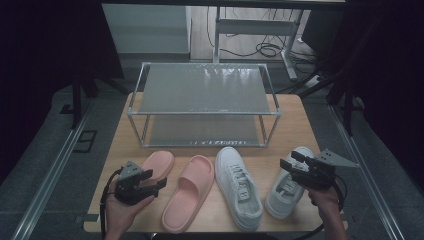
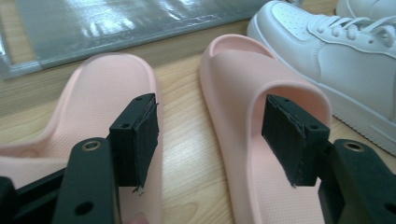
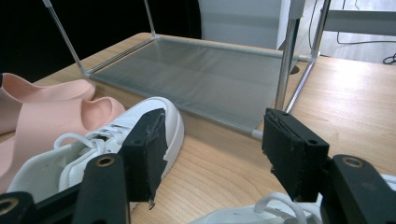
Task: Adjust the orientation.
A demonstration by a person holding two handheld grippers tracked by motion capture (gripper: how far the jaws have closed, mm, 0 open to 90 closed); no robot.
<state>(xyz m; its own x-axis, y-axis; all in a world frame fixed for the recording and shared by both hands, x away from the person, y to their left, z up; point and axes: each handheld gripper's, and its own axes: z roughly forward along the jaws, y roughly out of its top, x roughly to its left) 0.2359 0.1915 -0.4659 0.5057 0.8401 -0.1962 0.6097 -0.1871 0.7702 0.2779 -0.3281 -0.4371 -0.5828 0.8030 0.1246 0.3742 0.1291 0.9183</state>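
Looks like a lab or recording studio rather than a home. Black curtains (image 1: 45,60) at 9 and 3 o'clock, grey carpet floor (image 1: 45,165), loose cables (image 1: 267,49) at 12 o'clock under a metal desk frame (image 1: 255,27). Small wooden bench (image 1: 300,125) at centre, staged with a wire shoe rack (image 1: 202,102) and shoes.

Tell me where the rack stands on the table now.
In the high view the rack stands at the far middle of the table, just behind the row of two pink slides and two white sneakers.
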